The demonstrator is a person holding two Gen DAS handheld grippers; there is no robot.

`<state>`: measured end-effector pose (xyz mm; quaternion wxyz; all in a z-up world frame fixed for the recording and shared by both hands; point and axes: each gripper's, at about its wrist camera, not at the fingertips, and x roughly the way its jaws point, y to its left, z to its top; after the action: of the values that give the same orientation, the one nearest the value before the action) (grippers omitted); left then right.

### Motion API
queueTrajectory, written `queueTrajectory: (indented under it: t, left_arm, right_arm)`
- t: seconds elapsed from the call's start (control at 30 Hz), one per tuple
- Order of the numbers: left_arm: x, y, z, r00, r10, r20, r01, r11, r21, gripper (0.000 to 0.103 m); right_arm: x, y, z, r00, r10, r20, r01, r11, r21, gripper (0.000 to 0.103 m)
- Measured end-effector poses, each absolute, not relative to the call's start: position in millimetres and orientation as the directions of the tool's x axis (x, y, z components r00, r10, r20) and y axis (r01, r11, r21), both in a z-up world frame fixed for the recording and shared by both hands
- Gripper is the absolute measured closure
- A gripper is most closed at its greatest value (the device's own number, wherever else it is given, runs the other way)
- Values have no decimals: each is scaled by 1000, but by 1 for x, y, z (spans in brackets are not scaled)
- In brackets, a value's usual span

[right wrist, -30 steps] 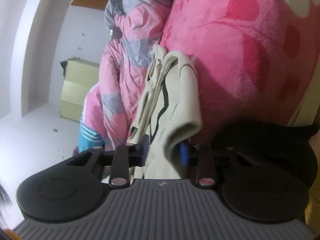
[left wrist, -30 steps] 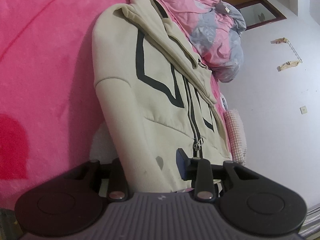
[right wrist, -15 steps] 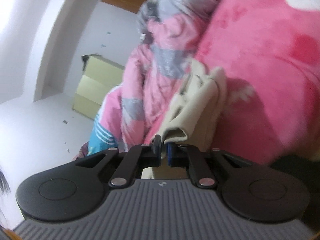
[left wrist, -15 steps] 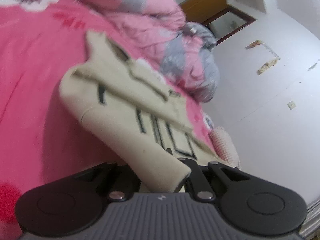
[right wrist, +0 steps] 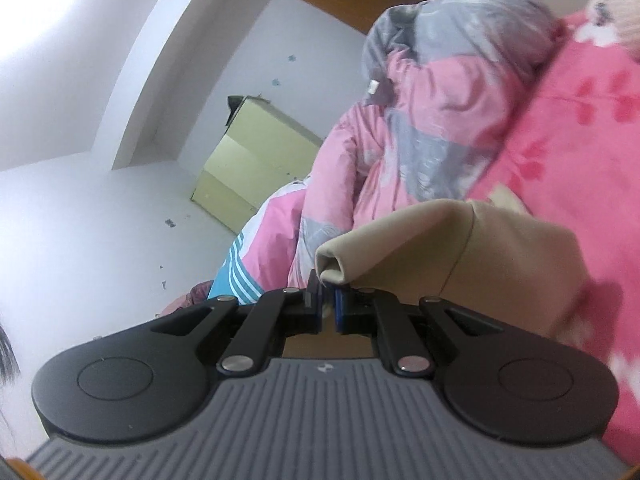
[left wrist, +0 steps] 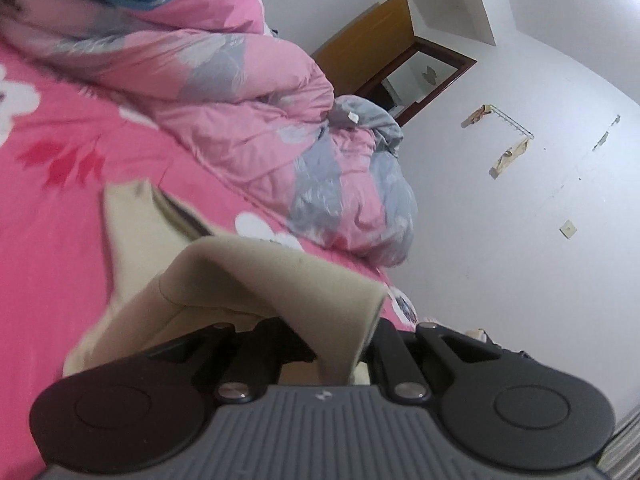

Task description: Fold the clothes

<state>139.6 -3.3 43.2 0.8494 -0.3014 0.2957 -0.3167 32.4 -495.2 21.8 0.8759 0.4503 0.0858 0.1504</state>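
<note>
A beige zip jacket (left wrist: 256, 276) with black lines is lifted off the pink bedspread (left wrist: 48, 240). My left gripper (left wrist: 340, 344) is shut on the jacket's bottom hem, and the cloth drapes over its fingers and hides the tips. In the right wrist view the same beige jacket (right wrist: 460, 248) bulges up in front of the camera. My right gripper (right wrist: 328, 304) is shut on a rolled edge of it, blue pads pressed on the cloth. The far part of the jacket still trails on the bed.
A crumpled pink and grey quilt (left wrist: 248, 104) is heaped along the bed's far side, also the quilt (right wrist: 432, 120) in the right wrist view. A pale yellow cabinet (right wrist: 248, 168) stands by the white wall. A wooden door frame (left wrist: 404, 76) lies beyond.
Both grippers closed on the jacket's edges and rose with it. The jacket, flat on the bed a second ago, now hangs bunched in front of both cameras.
</note>
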Motion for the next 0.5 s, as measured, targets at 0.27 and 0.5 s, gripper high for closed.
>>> queueTrajectory:
  t: [0.27,0.5]
  left_arm:
    - [287,-19,-14,588,-695,-414,200,620,-759,84]
    - [343,11,-82,579,-748,-325,-76,346,-935,32]
  right_arm:
    - [172,-520,-1,933,351,-82,-143,571,808,98]
    - [260,-557,-115,888,353,-295,176,333,926,90]
